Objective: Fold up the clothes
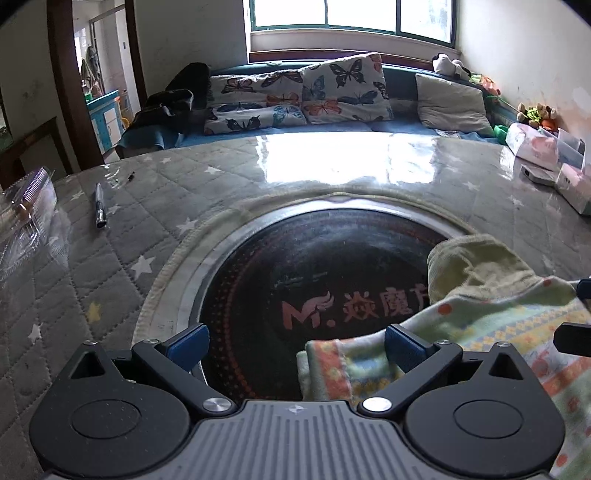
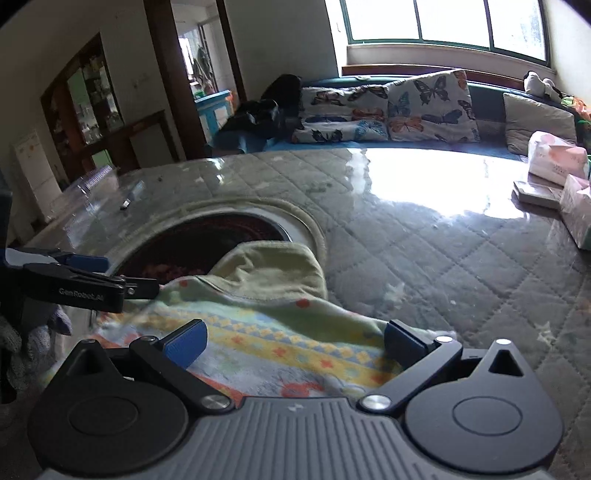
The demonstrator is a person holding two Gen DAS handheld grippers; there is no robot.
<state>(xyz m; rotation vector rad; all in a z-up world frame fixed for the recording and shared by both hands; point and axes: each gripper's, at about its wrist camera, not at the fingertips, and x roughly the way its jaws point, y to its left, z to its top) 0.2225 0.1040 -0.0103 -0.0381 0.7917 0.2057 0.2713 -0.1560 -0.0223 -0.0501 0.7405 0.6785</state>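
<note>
A grey quilted table cover with pale stars [image 1: 155,206], under glossy clear plastic, surrounds a round black heating plate with red lettering [image 1: 317,280]. The pastel patterned fleece garment with a yellow-green lining [image 2: 280,317] lies crumpled over the plate's right edge and the cover. The left gripper [image 1: 295,347] and right gripper [image 2: 293,343] both hang spread wide, pinching nothing. Beyond the table, butterfly-print cushions [image 1: 306,96] line a blue sofa [image 1: 402,127] under a bright window [image 1: 351,14].

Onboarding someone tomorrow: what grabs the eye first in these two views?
The big round black cooktop sunk into the quilted star-print table, partly covered by a pastel patterned garment. Both grippers, left and right, hang open over its near edge; window glare floods the far tabletop.
</note>
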